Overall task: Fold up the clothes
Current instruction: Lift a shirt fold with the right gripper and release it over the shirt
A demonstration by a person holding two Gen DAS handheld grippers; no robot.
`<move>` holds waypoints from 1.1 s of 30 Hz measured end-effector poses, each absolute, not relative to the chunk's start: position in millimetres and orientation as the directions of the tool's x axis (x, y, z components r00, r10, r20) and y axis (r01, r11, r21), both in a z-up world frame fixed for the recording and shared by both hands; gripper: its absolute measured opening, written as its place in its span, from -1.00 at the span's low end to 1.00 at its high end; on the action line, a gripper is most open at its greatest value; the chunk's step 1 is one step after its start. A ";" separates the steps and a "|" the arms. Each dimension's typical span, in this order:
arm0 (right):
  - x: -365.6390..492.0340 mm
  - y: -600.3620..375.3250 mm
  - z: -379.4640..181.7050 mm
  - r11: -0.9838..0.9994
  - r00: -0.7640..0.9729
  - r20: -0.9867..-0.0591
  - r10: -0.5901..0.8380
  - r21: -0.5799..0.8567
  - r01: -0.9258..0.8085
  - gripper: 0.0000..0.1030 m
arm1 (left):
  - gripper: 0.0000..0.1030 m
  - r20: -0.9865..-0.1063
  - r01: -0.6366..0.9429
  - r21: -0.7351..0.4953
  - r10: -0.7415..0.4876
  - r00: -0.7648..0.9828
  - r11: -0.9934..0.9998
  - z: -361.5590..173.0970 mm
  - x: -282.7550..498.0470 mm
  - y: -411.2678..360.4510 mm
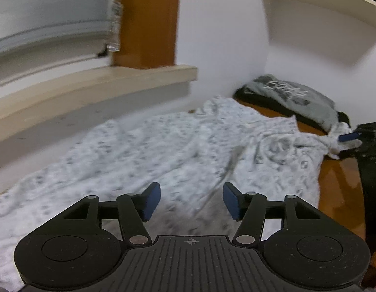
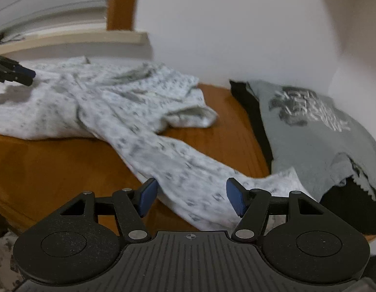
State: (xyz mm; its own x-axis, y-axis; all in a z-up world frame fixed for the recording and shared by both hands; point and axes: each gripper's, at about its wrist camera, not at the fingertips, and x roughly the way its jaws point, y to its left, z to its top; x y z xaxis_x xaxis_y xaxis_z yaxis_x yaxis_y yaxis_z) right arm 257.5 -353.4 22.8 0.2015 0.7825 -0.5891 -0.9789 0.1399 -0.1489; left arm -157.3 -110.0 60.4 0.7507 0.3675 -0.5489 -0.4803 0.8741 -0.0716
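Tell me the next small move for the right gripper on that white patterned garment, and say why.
Probably close the right gripper on the sleeve end lying between its open jaws, then draw it back over the white patterned garment. That sleeve trails across the wooden table towards the folded grey shirt, while the body is already spread out; the left gripper hangs open above it, holding nothing.

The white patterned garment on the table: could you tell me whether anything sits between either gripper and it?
Nothing visible does. The left gripper is open directly above the white patterned garment, and the right gripper is open over its trailing end. The grey printed shirt lies to the side, touching that end but not covering it.
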 end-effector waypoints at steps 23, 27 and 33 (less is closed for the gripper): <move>212.8 -197.6 162.3 0.219 0.352 -0.265 0.898 -0.424 -0.879 -0.90 | 0.29 -0.583 -0.484 -0.124 0.331 0.742 0.866 34.8 -149.6 -89.3; 176.0 -131.6 186.8 0.169 0.284 -0.207 0.936 -0.443 -0.880 -0.79 | 0.31 -0.587 -0.483 -0.111 0.335 0.737 0.868 34.3 -149.3 -90.9; 160.7 -112.9 149.4 0.048 0.189 -0.350 0.918 -0.374 -0.926 -0.11 | 0.35 -0.590 -0.486 -0.115 0.334 0.735 0.867 33.6 -149.7 -89.8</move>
State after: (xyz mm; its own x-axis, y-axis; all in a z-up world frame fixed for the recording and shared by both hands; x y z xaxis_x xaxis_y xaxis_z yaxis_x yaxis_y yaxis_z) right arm 160.7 -112.9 149.4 0.1888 0.9176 -0.3498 -0.9262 0.0480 -0.3740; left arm -149.7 -89.8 33.6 0.7353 0.3339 -0.5898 -0.4856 0.8666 -0.1149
